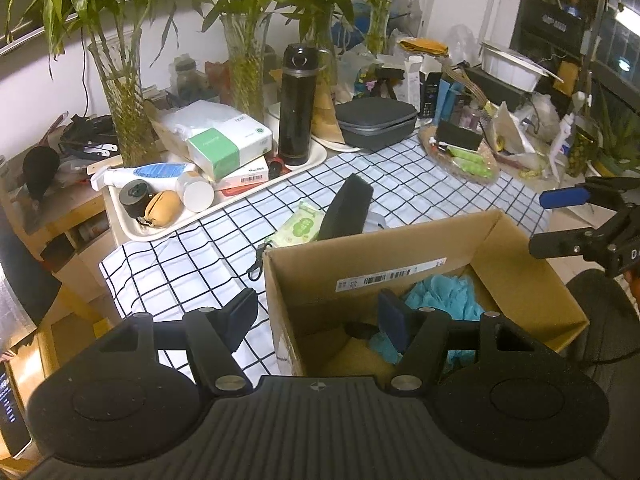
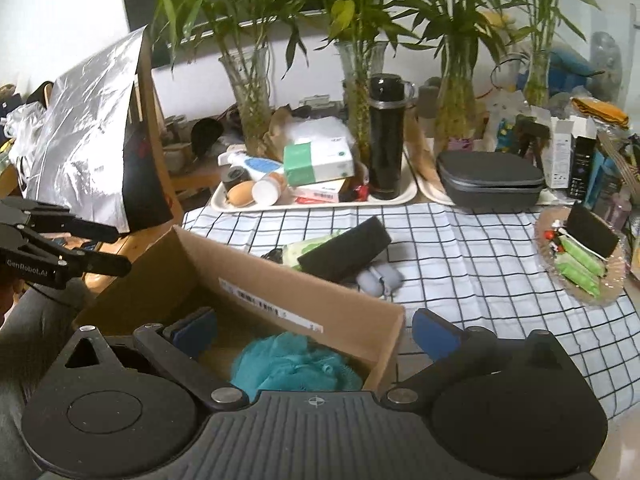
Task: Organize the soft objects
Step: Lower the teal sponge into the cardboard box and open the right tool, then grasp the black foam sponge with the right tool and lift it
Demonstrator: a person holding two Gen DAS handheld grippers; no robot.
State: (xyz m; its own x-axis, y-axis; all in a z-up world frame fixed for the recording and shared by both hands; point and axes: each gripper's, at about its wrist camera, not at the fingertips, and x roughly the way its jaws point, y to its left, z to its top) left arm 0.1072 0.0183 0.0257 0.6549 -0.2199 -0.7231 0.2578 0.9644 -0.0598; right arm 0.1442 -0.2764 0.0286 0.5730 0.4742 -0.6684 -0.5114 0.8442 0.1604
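An open cardboard box stands at the near edge of the checked cloth. A teal mesh puff lies inside it. Behind the box lie a black sponge block, a green wipes pack and a small grey soft item. My left gripper is open and empty, straddling the box's left wall. My right gripper is open and empty, straddling the box's right wall; it also shows in the left wrist view.
A white tray with a black flask, tissue box and bottles stands behind. A grey case, glass vases with plants, and a dish of green packets are at the back and right.
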